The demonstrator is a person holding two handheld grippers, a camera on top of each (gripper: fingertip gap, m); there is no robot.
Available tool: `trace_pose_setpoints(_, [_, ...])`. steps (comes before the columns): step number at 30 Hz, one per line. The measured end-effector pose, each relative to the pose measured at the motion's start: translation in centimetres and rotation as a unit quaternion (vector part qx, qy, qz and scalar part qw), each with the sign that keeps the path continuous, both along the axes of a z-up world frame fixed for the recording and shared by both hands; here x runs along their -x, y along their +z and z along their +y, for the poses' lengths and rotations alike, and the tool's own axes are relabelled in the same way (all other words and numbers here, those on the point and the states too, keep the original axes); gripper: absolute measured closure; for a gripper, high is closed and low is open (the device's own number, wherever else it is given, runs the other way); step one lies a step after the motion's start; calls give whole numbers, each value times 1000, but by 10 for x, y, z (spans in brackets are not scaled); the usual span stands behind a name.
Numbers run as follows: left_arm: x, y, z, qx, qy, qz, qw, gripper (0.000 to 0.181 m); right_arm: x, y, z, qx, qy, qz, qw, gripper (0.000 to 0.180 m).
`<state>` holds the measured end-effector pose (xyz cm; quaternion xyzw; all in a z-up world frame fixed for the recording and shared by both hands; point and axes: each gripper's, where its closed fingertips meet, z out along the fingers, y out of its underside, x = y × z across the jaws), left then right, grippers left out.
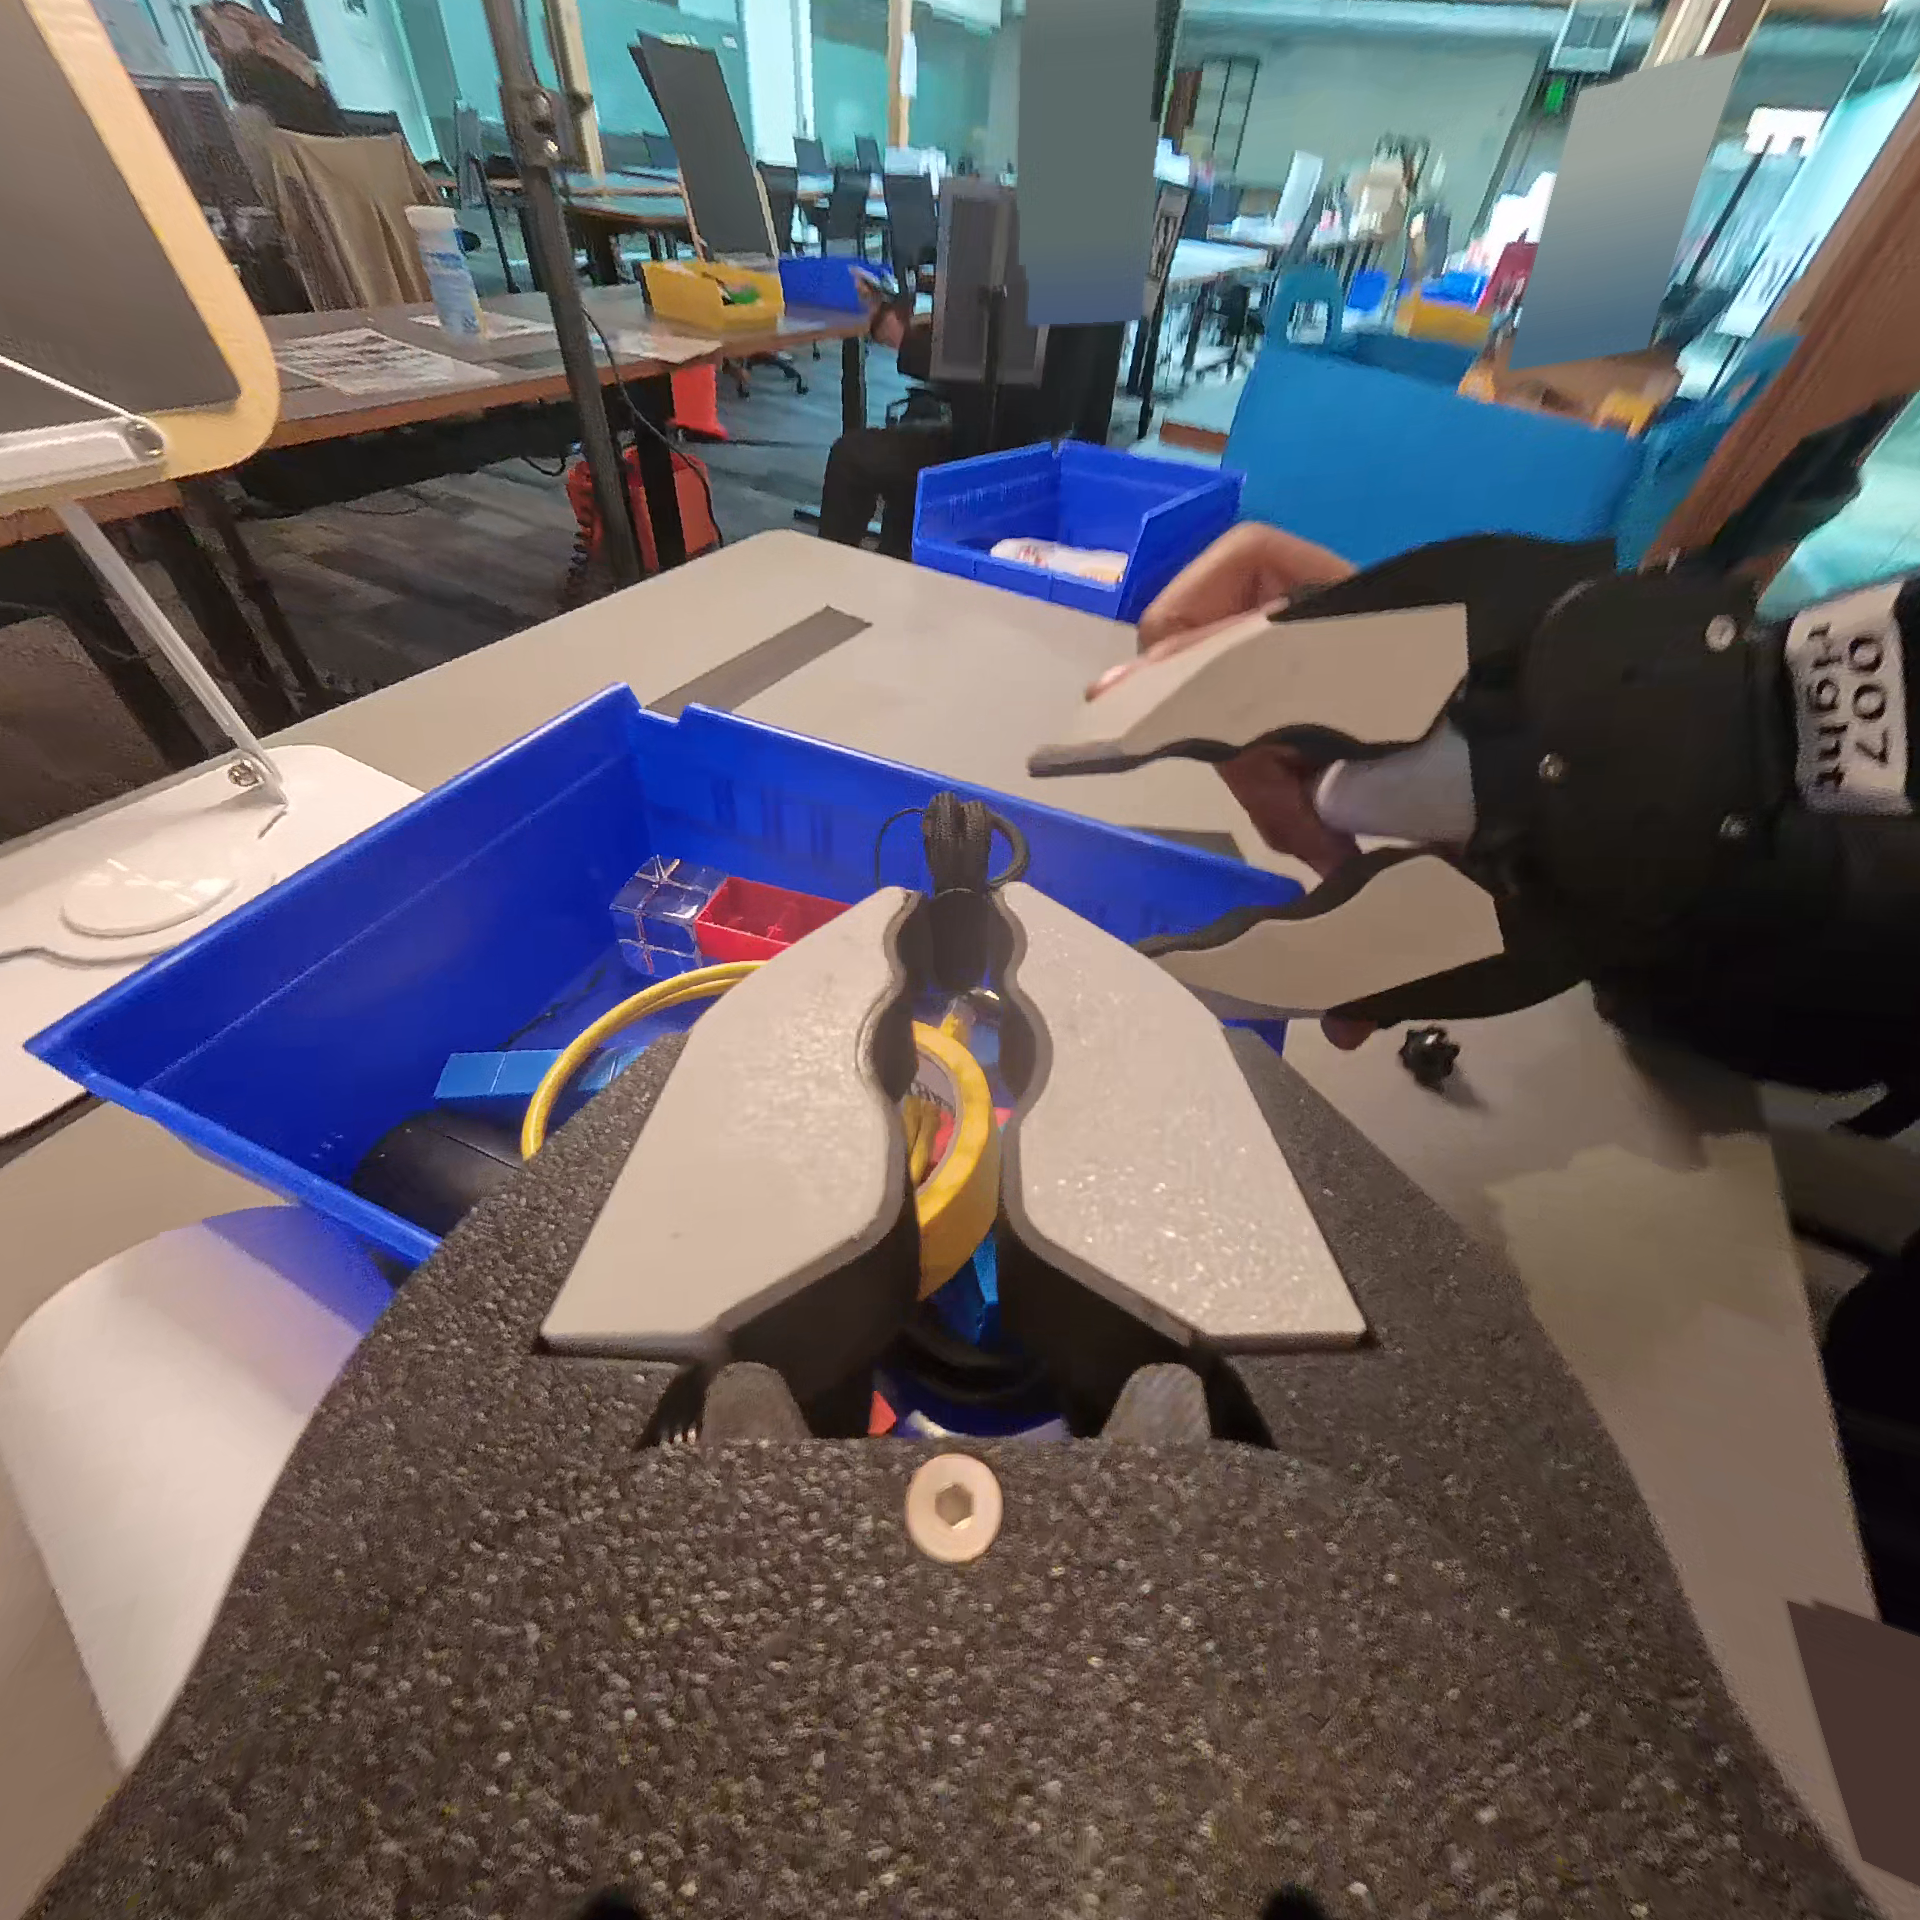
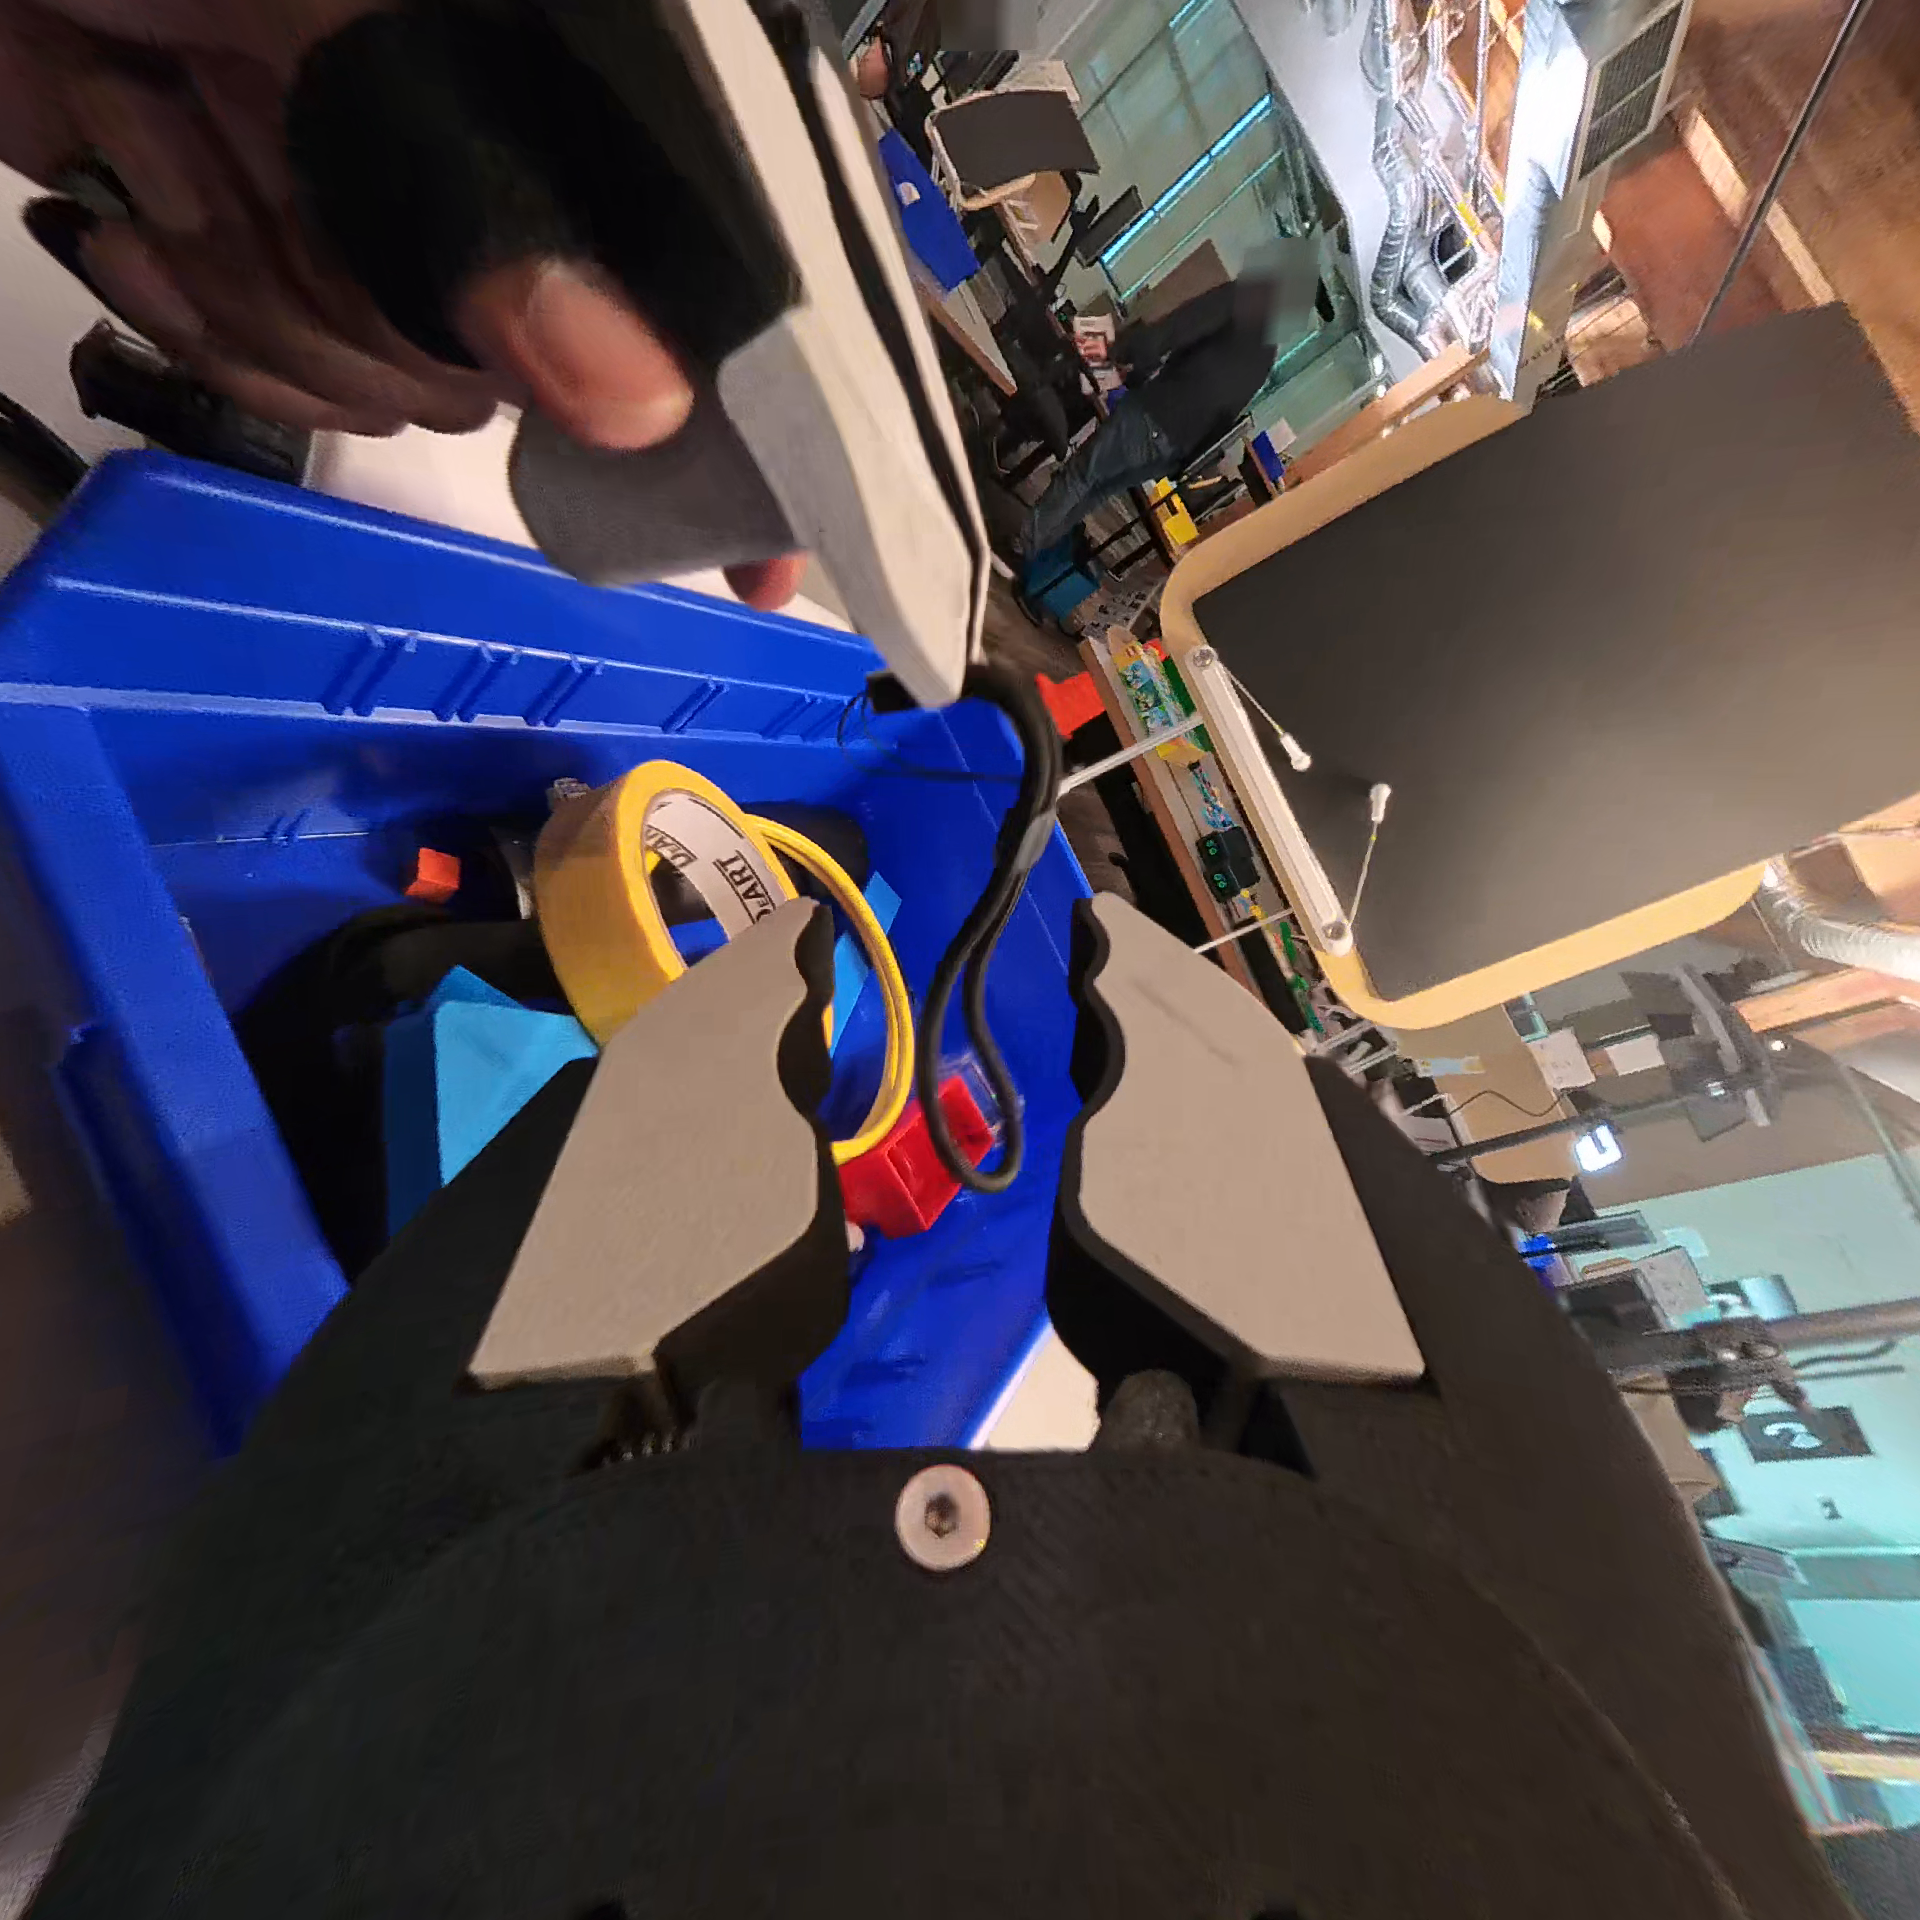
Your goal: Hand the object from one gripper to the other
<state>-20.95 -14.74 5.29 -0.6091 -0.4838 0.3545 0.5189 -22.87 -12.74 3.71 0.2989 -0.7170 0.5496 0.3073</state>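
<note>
While our left gripper clamps the black cord above the blue bin, we hold our right gripper, fingers apart, sideways around its dangling, rubbery loop.

We look across a large open workroom. The grey worktop carries a strip of dark tape, and past its far edge sits a blue bin against a blue partition. Rows of brown tables and black office chairs run back over dark carpet. A black pole rises from the floor. Teal light fills the far walls. A black panel with a pale wooden rim hangs near us, and silver ducts cross the ceiling.
</note>
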Motion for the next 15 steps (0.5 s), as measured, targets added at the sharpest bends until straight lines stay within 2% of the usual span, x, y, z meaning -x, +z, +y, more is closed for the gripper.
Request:
trace_pose_setpoints(3, [1,-7,11,56,-18,-6,998,169,2,2,-4,11,-12,37,999,145])
trace_pose_setpoints(8, [-2,-10,25,65,-65,1,996,170,5,0,-3,21,-12,23,999,167])
trace_pose_setpoints(15, [-5,-16,23,45,-85,-5,995,170,11,1,7,40,-10,9,999,169])
